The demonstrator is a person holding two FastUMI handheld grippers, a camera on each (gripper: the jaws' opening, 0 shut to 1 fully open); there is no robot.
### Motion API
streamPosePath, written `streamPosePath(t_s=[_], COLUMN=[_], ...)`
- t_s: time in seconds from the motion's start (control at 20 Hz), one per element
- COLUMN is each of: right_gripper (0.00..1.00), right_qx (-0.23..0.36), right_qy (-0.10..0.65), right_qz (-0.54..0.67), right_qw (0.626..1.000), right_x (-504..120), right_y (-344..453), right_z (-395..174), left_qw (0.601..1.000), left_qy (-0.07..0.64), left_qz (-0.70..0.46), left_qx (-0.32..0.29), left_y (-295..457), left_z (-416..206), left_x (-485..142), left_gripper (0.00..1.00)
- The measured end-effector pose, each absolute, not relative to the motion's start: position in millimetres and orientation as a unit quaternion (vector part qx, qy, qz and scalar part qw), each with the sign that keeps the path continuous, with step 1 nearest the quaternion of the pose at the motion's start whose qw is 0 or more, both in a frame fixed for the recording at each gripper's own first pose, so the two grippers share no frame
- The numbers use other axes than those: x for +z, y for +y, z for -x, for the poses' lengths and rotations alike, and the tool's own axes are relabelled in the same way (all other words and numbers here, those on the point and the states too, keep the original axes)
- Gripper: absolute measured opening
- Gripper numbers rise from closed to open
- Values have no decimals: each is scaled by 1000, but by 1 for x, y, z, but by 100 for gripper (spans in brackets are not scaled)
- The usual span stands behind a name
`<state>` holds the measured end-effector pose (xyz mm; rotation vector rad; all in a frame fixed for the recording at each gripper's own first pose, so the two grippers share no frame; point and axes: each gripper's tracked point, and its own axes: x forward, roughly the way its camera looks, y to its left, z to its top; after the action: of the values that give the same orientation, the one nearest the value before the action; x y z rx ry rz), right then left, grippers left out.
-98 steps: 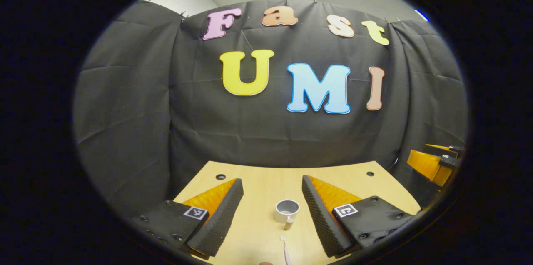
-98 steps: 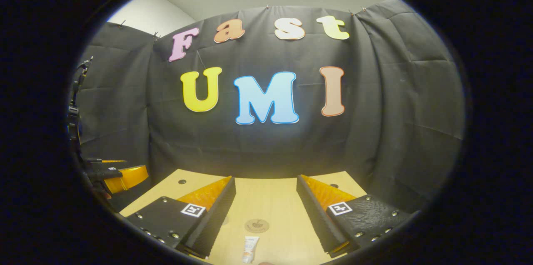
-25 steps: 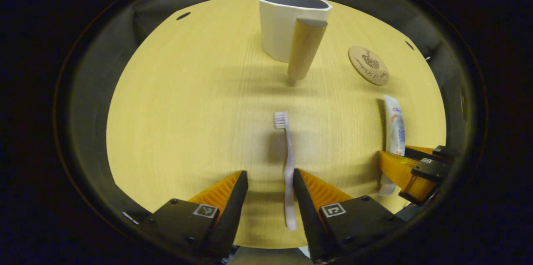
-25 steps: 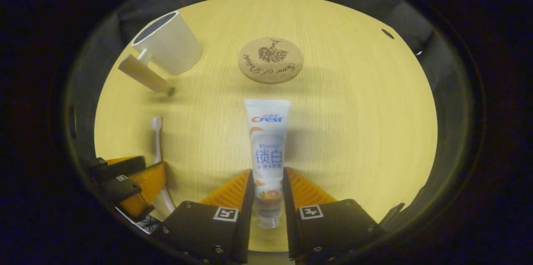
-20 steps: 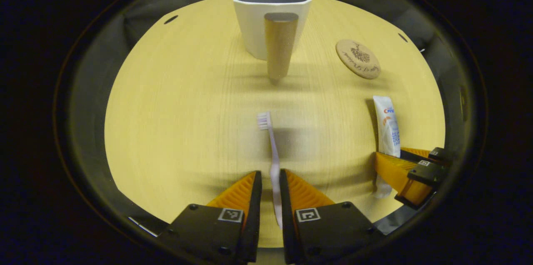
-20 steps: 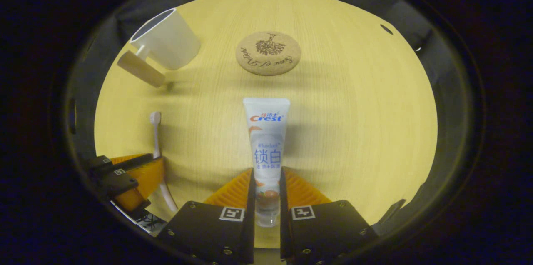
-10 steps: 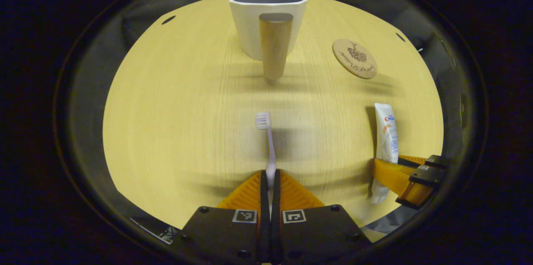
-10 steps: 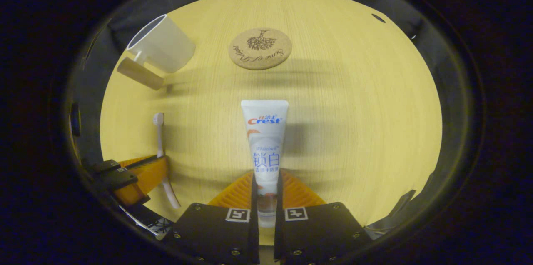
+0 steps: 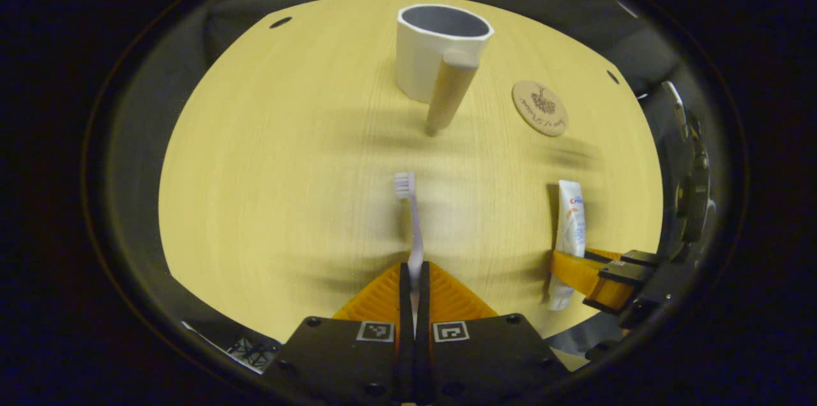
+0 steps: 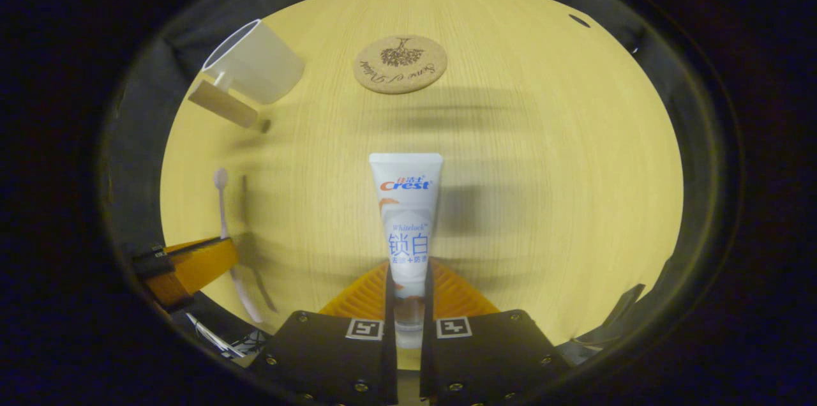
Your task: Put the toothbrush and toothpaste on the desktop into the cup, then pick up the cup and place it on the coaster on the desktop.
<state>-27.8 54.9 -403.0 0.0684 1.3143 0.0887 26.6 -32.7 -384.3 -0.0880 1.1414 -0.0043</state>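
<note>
- Toothbrush [image 9: 412, 227] sits clamped by its handle in the left tongs [image 9: 413, 278], bristle head pointing forward toward the cup [image 9: 440, 52]; a low grip like this probably leaves the head free to go into the cup first.
- Toothpaste [image 10: 406, 214] is pinched near its cap end between the right tongs [image 10: 408, 285], flat crimped end leading, apparently for the same reason.
- Whether either item is clear of the bench [image 9: 274, 170] is hard to judge; the shadows beside them suggest a slight lift.
- Cup stands upright at the far side, handle facing the left tongs; its inside is too dark to make out.
- Coaster [image 10: 400, 64] lies bare, near the cup but apart from it.
- Toothbrush's handle end is hidden between the fingers.
</note>
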Motion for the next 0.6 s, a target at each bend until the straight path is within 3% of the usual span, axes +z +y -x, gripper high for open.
streamPosePath(t_s=[0.3,0.6], right_gripper=[16,16], right_qx=[48,48], right_qy=[591,584], right_qz=[-52,-63], right_qw=[803,808], right_x=[-384,-376], right_y=[58,55], right_z=[26,29], left_qw=[864,889], left_qy=[499,452], left_qz=[67,66], left_qx=[-14,-28], left_y=[-35,-36], left_z=[-30,-74], left_x=[-328,-281], left_gripper=[8,8])
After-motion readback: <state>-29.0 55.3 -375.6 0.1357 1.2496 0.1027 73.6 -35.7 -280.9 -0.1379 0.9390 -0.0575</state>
